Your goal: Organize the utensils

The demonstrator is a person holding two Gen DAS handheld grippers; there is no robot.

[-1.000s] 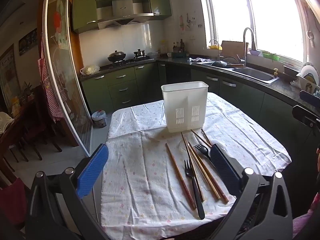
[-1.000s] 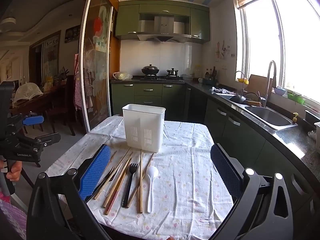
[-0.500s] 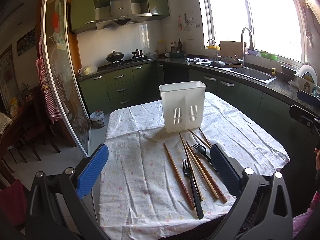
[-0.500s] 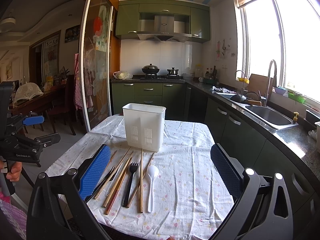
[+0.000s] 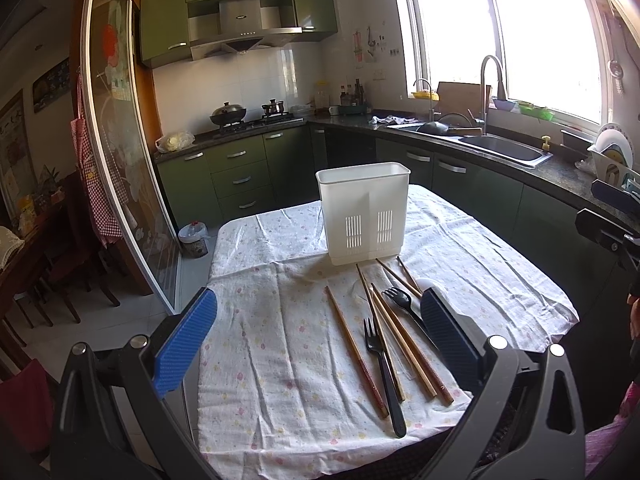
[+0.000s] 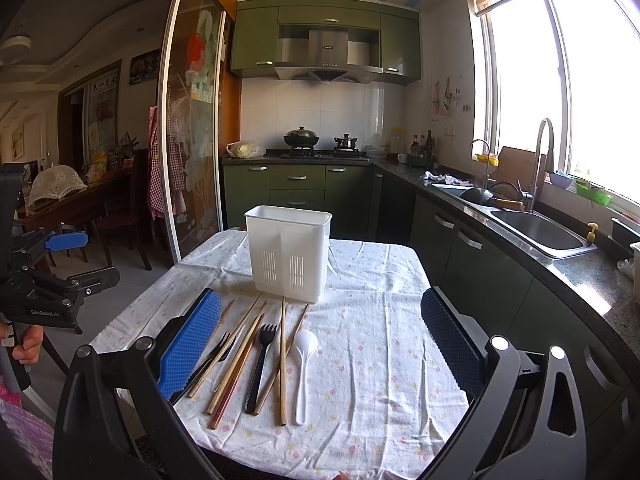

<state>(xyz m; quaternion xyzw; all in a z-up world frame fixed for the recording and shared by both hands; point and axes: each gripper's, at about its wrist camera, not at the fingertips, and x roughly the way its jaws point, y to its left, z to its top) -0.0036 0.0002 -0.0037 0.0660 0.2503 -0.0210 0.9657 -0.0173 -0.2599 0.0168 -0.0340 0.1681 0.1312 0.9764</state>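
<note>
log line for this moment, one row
stage: not started | left gripper: open, free | right gripper: open, free | chopsticks, forks, white spoon: on cloth | white holder: upright behind them

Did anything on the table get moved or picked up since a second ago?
No. The left camera's view drifted slightly; nothing was grabbed. The white utensil holder, chopsticks, black forks and white spoon lie where they were. The left gripper and right gripper stay open and empty.

A home kitchen: green cabinets point(image 6: 298, 178), range hood point(image 6: 328, 68), sink point(image 6: 540, 232), stove point(image 6: 324, 154).
</note>
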